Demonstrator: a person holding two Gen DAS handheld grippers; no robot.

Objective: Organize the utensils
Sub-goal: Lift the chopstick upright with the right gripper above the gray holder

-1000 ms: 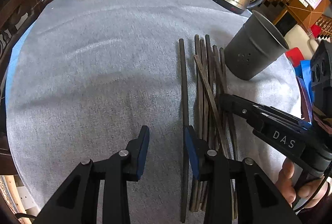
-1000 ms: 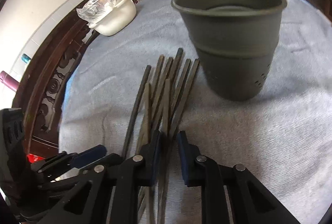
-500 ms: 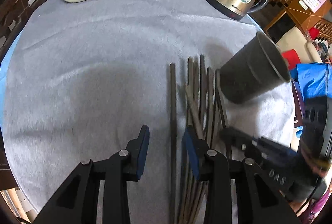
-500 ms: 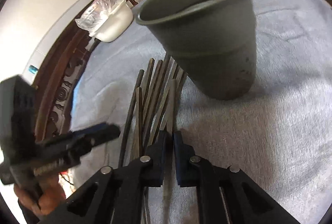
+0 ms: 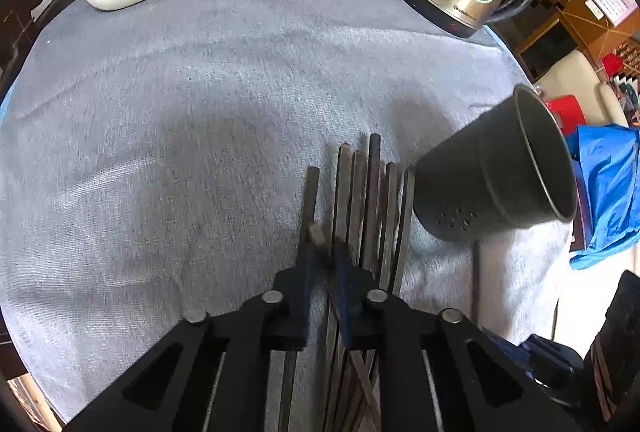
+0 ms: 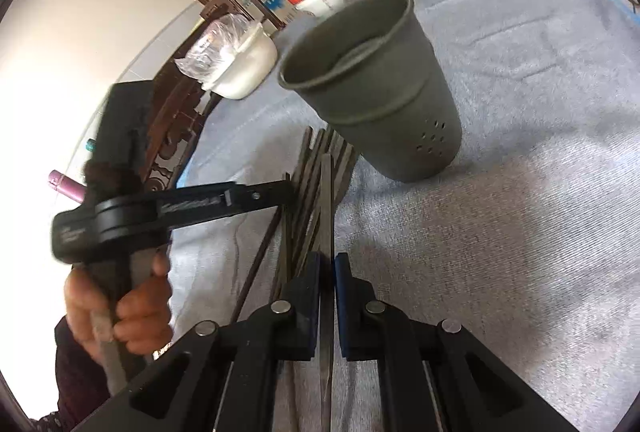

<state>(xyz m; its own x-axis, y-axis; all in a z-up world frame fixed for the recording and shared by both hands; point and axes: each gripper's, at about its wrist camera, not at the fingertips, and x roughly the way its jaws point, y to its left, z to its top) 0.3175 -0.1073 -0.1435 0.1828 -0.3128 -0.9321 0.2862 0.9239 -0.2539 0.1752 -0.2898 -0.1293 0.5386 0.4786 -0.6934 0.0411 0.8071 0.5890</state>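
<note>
Two hand-held grippers | left (image 5: 323, 260), right (image 6: 328, 272) | each clamping one chopstick (image 6: 327, 200)

Both grippers are black — the left gripper (image 5: 322, 264) and right gripper (image 6: 328, 272) have blue-faced fingertip pads and round silver screws at the pivots. White lettering marks the left's side; a dark sleeve (image 6: 76, 368) covers the wrist.

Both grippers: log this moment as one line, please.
left gripper: jaws just closing on a chopstick | right gripper: shut on a lifted chopstick | holder: empty
</note>
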